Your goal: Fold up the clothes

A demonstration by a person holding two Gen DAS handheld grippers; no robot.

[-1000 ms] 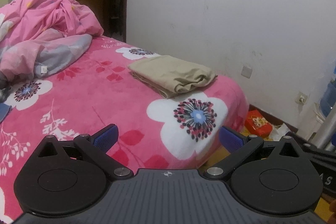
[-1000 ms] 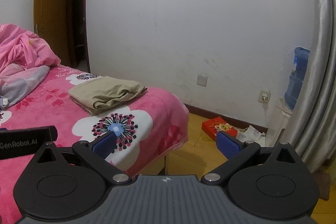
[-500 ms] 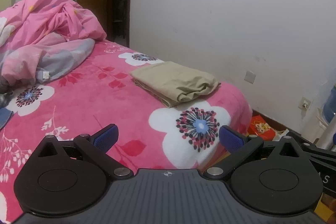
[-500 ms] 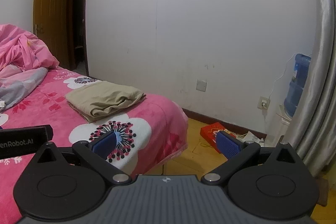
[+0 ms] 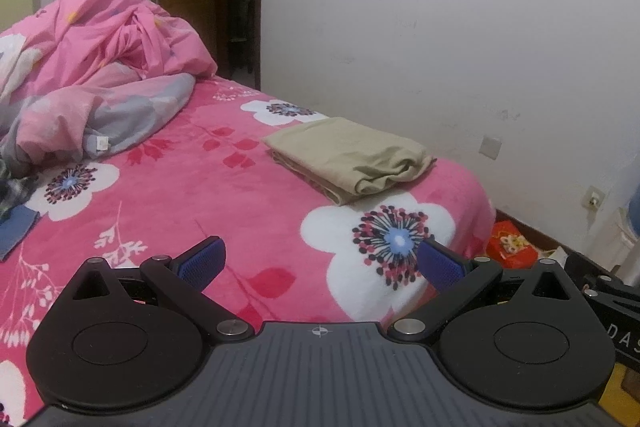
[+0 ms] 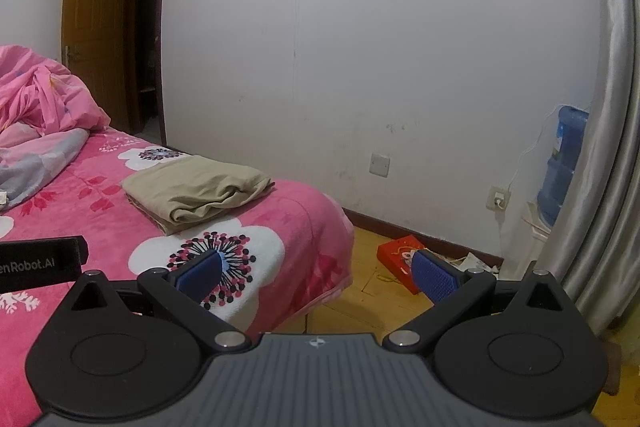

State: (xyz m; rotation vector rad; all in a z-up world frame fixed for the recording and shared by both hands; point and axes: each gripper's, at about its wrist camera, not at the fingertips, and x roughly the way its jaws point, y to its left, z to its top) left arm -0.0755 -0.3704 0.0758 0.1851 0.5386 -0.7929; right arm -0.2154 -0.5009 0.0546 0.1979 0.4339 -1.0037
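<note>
A folded beige garment lies on the pink flowered blanket, near the bed's far corner. My left gripper hovers open over the bed's near edge, well short of the garment, with nothing between its blue pads. My right gripper is open too, over the bed's corner and the floor, to the right of the garment. A piece of blue cloth and a dark patterned one show at the left edge.
A crumpled pink and grey quilt is heaped at the bed's head. Behind stands a white wall with a brown door. A red box, a water bottle and a grey curtain are at the right.
Both grippers have tilted up and drawn back a little, so the garment sits lower in both views. Their jaws have stayed open.
</note>
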